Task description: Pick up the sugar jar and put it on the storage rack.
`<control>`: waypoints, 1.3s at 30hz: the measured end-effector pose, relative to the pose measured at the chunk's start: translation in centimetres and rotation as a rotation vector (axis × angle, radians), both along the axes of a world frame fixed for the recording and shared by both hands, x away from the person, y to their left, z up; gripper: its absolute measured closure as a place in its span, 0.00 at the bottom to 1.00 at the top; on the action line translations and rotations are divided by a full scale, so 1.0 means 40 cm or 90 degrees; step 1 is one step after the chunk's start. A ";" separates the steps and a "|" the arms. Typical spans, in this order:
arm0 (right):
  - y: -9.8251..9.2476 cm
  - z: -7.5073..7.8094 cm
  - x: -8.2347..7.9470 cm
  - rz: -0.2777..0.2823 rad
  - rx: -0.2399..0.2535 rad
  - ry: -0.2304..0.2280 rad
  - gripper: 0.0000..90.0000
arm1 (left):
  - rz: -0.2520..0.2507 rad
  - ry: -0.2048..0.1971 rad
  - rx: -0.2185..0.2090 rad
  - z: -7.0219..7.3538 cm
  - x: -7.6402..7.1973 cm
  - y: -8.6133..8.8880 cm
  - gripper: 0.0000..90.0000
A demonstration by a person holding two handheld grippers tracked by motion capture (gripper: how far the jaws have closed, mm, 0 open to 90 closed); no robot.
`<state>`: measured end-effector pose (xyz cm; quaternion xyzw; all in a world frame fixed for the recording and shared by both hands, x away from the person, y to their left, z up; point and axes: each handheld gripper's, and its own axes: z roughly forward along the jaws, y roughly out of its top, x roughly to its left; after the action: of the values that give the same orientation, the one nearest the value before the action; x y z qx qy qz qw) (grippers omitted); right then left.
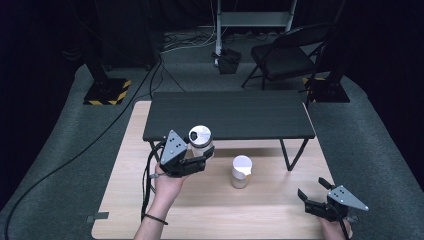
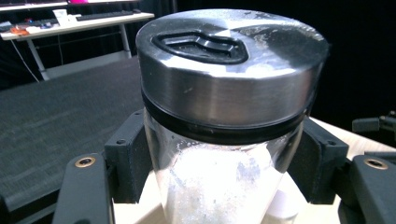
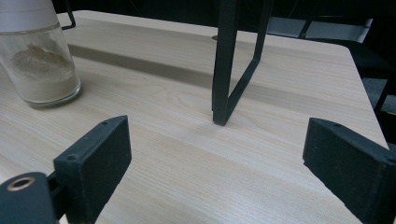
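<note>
A clear glass jar [image 1: 201, 141] with a silver metal lid and white powder inside is held off the table in my left gripper [image 1: 202, 159], which is shut on it. The left gripper view shows the same jar [image 2: 224, 140] up close, a black pad pressing on each side below the lid. A second glass jar [image 1: 240, 172] with a white lid and tan powder stands on the wooden table [image 1: 210, 210] to its right; it also sits at the upper left of the right gripper view [image 3: 39, 60]. My right gripper [image 1: 314, 192] rests open near the table's front right corner, nothing between its pads.
A low black shelf [image 1: 227, 116] on thin metal legs spans the back of the table; one leg [image 3: 231, 70] stands just ahead of the right gripper. A folding chair [image 1: 287, 52] and stand bases sit on the floor beyond.
</note>
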<state>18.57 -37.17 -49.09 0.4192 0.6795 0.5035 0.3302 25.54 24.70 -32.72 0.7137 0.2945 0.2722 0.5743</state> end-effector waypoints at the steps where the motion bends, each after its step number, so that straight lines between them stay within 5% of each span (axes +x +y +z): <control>1: 0.000 0.000 0.000 0.000 0.000 0.000 0.08 | 0.000 -0.001 -0.003 0.002 0.001 0.000 0.35; 19: 0.001 0.001 0.001 0.003 -0.003 0.000 0.08 | 0.033 0.000 0.008 0.084 0.051 -0.031 0.35; 29: 0.001 0.000 0.000 0.004 -0.003 -0.001 0.08 | 0.091 0.016 0.021 0.098 0.087 -0.080 0.35; 39: 0.001 -0.001 -0.001 0.005 -0.002 -0.002 0.08 | 0.113 0.033 0.026 0.107 0.116 -0.116 0.35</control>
<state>18.55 -37.15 -49.11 0.4151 0.6815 0.5042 0.3302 30.18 20.06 -28.43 0.7034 0.3654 0.3096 0.5253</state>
